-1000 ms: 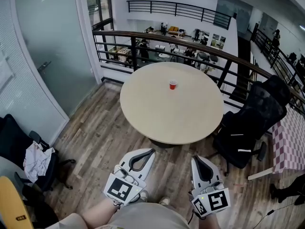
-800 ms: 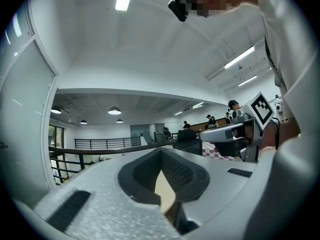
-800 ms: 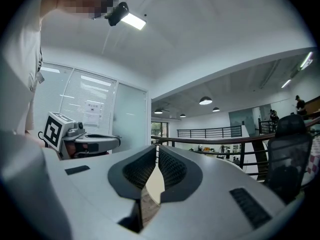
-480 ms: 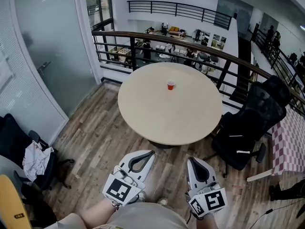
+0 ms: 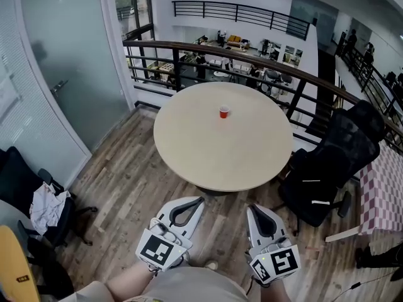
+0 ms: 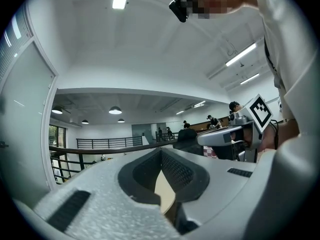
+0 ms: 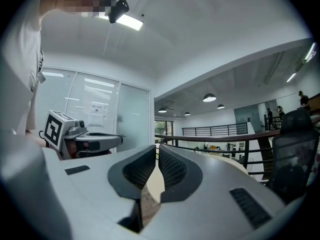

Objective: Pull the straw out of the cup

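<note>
A small red cup (image 5: 223, 111) stands a little beyond the middle of the round beige table (image 5: 208, 156), far ahead of me. It is too small here to make out a straw. In the head view both grippers sit low, near my waist and well short of the table. The left gripper (image 5: 200, 199) is shut with nothing in it, and so is the right gripper (image 5: 253, 207). Seen from its own camera, the left gripper (image 6: 161, 151) has its pads meeting at the tips. The right gripper (image 7: 157, 151) looks the same in the right gripper view.
A black office chair (image 5: 327, 162) stands at the table's right side. A dark railing (image 5: 252, 55) curves behind the table. A glass wall (image 5: 63, 61) runs along the left, with a chair holding a white cloth (image 5: 44, 209) below it. A checked tablecloth (image 5: 381, 190) shows at far right.
The table and cup have drifted slightly left and nearer in the head view as I step forward. Both grippers stay shut and level.
</note>
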The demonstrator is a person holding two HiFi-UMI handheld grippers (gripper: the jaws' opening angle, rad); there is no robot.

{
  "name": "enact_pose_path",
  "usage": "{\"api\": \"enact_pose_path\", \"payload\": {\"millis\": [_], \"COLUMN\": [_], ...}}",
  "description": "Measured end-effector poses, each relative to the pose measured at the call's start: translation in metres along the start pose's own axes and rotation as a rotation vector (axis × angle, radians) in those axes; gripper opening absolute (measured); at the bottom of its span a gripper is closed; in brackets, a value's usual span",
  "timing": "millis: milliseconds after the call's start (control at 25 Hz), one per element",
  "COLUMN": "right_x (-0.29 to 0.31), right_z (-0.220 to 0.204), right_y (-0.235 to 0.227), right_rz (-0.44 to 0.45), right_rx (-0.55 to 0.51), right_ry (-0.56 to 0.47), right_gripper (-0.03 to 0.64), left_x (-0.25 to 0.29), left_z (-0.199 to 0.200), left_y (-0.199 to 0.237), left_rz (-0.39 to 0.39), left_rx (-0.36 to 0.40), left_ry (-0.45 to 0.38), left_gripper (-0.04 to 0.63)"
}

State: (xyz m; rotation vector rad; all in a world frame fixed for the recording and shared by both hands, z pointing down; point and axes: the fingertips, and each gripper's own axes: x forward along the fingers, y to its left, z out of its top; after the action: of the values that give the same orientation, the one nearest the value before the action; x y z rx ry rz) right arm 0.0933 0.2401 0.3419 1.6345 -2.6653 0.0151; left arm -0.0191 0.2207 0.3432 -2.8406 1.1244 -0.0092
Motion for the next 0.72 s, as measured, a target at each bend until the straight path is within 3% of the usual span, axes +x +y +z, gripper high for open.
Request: {"api": "enact_pose_path", "payload": {"millis": [720], "right_x": [-0.009], "right_z": [-0.002], "right_y": [-0.024], "right_rz": [0.029], "right_rx": [-0.018], "right_ry": [-0.004], "right_gripper": [0.029], "left_x": [0.020], "left_z": [0.001], "left_y": [-0.017], "left_rz": [0.037], "left_rx": [0.024], "left_ry": [-0.010], "left_gripper": [0.014]}}
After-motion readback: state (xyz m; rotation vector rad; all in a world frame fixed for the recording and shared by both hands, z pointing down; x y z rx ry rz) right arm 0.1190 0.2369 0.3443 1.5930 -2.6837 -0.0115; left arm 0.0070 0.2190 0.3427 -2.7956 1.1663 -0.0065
